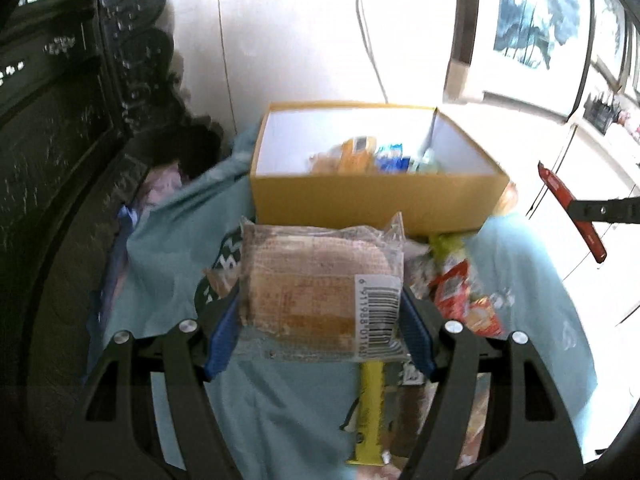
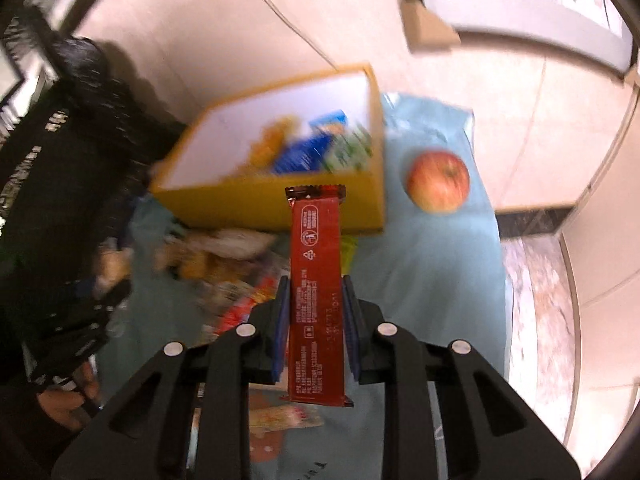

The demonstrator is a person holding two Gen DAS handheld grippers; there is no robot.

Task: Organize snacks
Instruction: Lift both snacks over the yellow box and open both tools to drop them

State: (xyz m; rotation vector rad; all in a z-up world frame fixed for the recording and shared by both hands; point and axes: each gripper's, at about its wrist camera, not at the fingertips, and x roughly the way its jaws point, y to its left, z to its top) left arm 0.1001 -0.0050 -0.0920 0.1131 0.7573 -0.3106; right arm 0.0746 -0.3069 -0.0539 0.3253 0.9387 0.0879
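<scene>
My left gripper (image 1: 318, 316) is shut on a clear-wrapped brown cake packet (image 1: 320, 284) with a barcode, held above the blue cloth just in front of the yellow box (image 1: 372, 200). The box holds several snacks (image 1: 372, 156). My right gripper (image 2: 316, 316) is shut on a long red snack bar (image 2: 316, 296), held upright in front of the yellow box (image 2: 256, 200). The red bar and right gripper also show at the right edge of the left wrist view (image 1: 572, 212). Loose snacks (image 1: 460, 284) lie on the cloth.
A red apple (image 2: 438, 180) lies on the blue cloth (image 2: 440, 264) right of the box. A yellow bar (image 1: 370, 408) lies below my left gripper. Dark carved furniture (image 1: 60, 160) stands at the left. A white tiled wall (image 1: 320, 40) is behind.
</scene>
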